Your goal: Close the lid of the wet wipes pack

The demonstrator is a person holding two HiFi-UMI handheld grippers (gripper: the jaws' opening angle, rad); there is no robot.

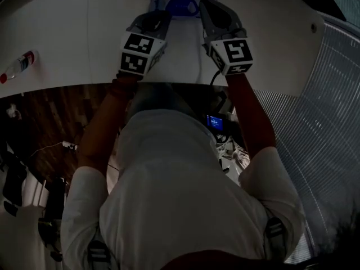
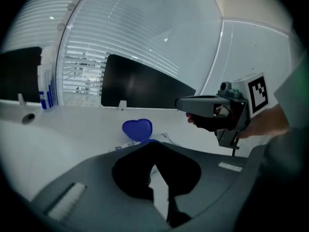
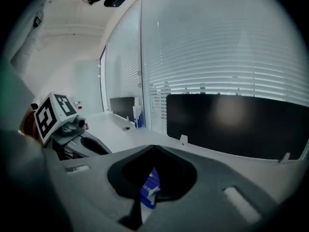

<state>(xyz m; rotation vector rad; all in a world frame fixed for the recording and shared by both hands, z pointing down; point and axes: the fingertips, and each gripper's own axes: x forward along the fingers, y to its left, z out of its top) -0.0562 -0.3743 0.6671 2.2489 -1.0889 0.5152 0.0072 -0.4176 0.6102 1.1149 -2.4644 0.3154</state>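
The wet wipes pack (image 1: 179,5) lies at the far middle of the white table (image 1: 73,32), and its blue heart-shaped lid (image 2: 137,128) stands raised and open. My left gripper (image 1: 163,14) points at the pack from its near left. My right gripper (image 1: 203,4) sits just right of it. In the left gripper view, the left gripper (image 2: 161,178) shows only a thin slit between its jaws, with nothing held. In the right gripper view, the right gripper (image 3: 145,197) also has its jaws close together. A blue-and-white strip of the pack (image 3: 150,187) shows through that slit.
A clear bottle with a red cap (image 1: 19,65) lies on the table's left part. Dark monitors (image 2: 145,88) line the far side in front of window blinds, with a blue-and-white bottle (image 2: 46,92) at left. The near table edge (image 1: 169,84) runs just below both grippers.
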